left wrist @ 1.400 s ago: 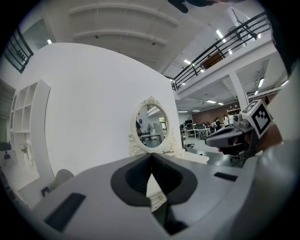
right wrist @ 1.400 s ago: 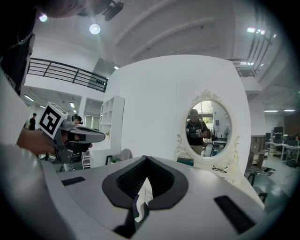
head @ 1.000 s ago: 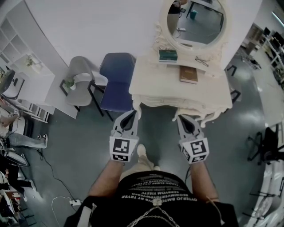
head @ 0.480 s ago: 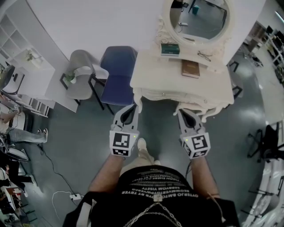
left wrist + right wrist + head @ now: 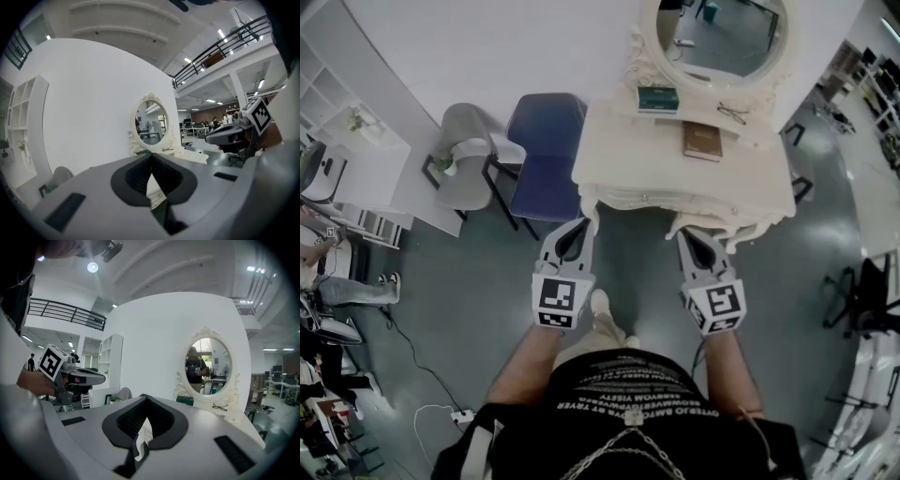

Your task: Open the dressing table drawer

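The cream dressing table (image 5: 628,164) stands against the white wall, its carved drawer front (image 5: 666,201) facing me. Its oval mirror (image 5: 722,33) also shows in the left gripper view (image 5: 151,124) and the right gripper view (image 5: 206,364). My left gripper (image 5: 582,224) is shut and empty, just short of the table's front left corner. My right gripper (image 5: 682,236) is shut and empty too, below the front edge at the right. Each gripper's own view shows its jaws meeting at the tips, left gripper (image 5: 151,154) and right gripper (image 5: 146,398). No drawer handle can be made out.
On the tabletop lie a brown book (image 5: 700,141), a green box (image 5: 657,97) and a pair of glasses (image 5: 731,113). A blue chair (image 5: 546,155) and a grey chair (image 5: 469,155) stand left of the table. White shelving (image 5: 356,141) lines the far left.
The head view has shifted a little. Both grippers stay shut and in much the same place before the table.
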`<state>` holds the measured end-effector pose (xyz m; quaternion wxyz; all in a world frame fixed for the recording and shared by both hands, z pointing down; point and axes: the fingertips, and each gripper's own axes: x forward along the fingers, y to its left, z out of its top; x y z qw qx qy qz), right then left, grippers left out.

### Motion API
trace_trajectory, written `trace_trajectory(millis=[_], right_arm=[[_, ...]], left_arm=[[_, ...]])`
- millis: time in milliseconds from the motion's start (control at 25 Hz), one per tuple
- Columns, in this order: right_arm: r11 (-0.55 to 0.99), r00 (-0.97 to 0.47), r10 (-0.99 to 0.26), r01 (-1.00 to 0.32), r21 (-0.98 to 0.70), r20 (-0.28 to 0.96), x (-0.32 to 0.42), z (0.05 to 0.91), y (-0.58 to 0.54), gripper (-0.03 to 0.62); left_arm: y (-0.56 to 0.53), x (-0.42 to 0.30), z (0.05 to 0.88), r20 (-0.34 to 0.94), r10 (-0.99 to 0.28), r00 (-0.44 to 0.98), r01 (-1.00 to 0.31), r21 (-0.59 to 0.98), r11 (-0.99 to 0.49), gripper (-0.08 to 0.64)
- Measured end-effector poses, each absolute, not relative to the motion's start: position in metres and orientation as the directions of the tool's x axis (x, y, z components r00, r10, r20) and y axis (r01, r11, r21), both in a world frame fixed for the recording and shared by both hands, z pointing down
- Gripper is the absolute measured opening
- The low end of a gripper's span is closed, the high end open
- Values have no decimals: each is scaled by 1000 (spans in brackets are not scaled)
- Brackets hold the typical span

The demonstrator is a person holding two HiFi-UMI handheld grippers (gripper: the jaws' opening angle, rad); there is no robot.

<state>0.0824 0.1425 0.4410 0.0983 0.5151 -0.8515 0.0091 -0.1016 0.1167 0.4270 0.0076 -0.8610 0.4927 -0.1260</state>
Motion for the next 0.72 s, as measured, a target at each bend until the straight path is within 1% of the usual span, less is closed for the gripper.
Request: trace_trajectory(millis=[520, 720], right_arm=[[469, -447, -866, -882, 53, 223, 77, 449, 94, 3], [462, -442, -873, -885, 58, 209, 78, 445, 71, 3]], left_arm=[[62, -101, 432, 226, -839, 494, -837, -135, -530, 3], [40, -99, 432, 231, -835, 500, -834, -132, -536, 3]])
